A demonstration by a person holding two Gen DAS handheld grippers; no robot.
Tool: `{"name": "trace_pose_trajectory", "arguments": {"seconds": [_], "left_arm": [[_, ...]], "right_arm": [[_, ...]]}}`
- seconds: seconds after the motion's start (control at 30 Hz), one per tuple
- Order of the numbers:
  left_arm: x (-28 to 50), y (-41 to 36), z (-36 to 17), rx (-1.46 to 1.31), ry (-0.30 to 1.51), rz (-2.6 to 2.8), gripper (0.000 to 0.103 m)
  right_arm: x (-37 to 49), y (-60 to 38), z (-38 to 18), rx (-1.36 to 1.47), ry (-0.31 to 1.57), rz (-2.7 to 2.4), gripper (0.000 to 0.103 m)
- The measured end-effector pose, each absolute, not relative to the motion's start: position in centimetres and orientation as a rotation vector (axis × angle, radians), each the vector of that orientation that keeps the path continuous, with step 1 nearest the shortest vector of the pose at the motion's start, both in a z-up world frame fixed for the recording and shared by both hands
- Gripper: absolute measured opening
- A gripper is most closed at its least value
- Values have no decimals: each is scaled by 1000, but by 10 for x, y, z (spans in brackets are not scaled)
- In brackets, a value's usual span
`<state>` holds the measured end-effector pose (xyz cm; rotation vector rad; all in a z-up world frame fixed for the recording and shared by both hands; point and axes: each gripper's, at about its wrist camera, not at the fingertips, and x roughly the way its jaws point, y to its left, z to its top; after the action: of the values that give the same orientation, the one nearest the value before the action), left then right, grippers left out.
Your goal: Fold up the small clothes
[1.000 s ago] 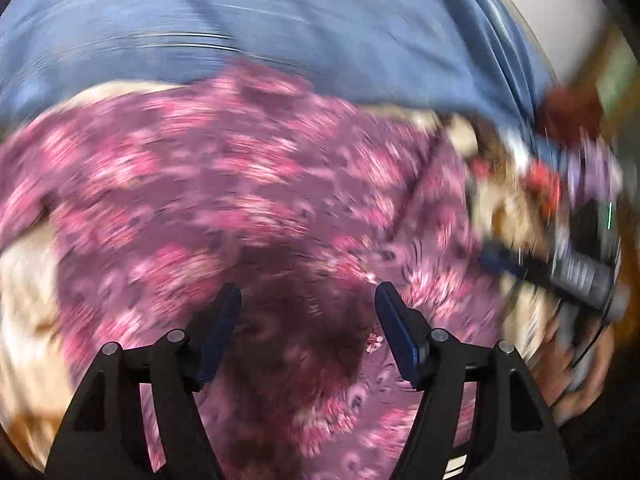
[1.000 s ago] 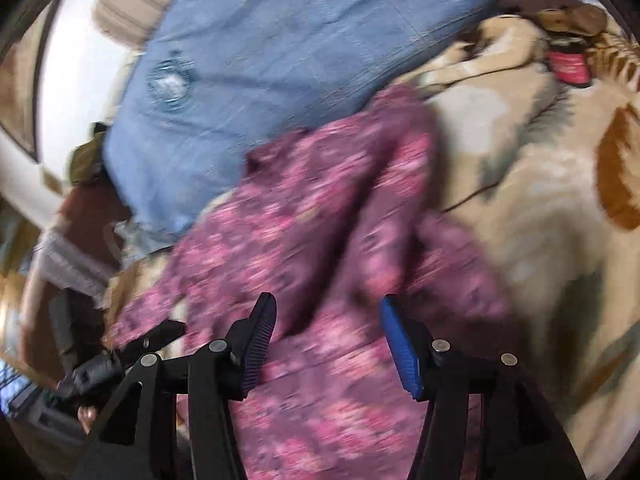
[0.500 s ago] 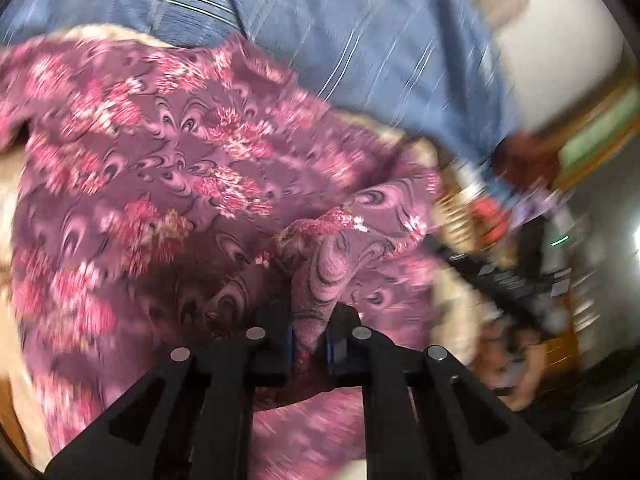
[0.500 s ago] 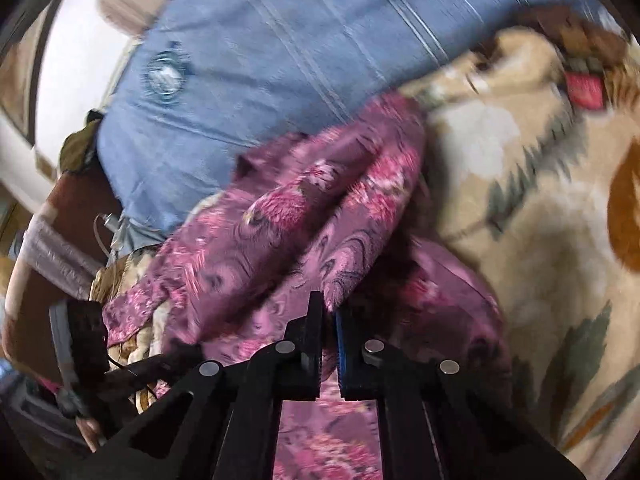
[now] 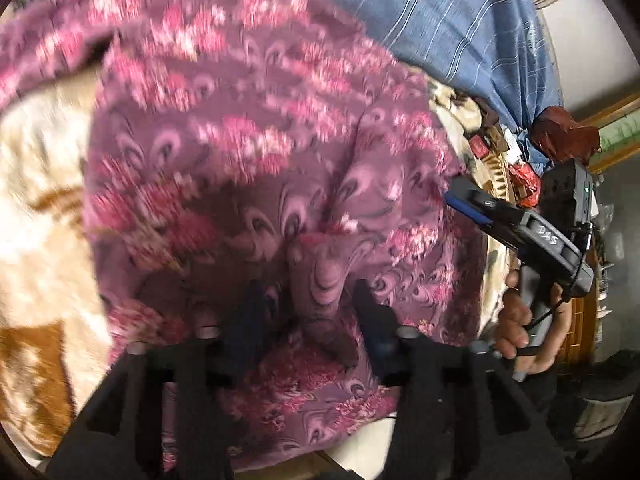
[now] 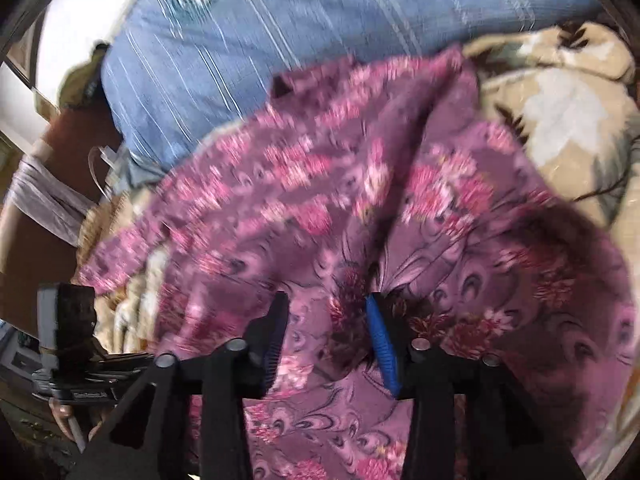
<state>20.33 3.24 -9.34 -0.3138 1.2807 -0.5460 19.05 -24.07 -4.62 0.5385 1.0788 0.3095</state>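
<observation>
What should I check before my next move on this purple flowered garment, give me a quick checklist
1. Left gripper open: ok, its fingers stand apart either side of a raised ridge of the purple garment.
2. Right gripper open: ok, fingers apart with cloth bunched between them.
3. Cloth free of both grippers: cannot tell, folds sit close to the pads.
4. Garment lying flat: not ok, it is rumpled and creased.
5. Garment fully on the blanket: not ok, its far edge lies over the blue striped cloth.
6. Sharp view of the edges: not ok, both pictures are motion-blurred.
</observation>
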Motion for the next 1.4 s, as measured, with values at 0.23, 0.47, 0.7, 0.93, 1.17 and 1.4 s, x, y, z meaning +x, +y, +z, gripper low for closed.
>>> {"name": "trace_pose_trajectory", "arguments": {"seconds": [0.23, 0.47, 0.7, 0.93, 1.17, 1.4], "left_arm": [[203, 22, -109, -274, 1250, -483, 49], [205, 13, -106, -305, 1234, -544, 7], [204, 60, -91, -467, 1254, -619, 8], [208, 56, -98, -367, 1307, -552, 43], [218, 77, -90, -415, 1214, -458, 54], [220, 69, -102, -411, 1258, -488, 52]], "right_arm": [[192, -302, -54, 609, 1084, 87, 55], [222, -310, -80, 641, 1120, 20, 3], [209, -340, -45, 624, 1052, -80, 0], [194, -332, -44, 651, 1038, -36, 8], [154, -238, -33, 677, 1082, 282, 58], [125, -147, -63, 711, 1218, 449, 53]]}}
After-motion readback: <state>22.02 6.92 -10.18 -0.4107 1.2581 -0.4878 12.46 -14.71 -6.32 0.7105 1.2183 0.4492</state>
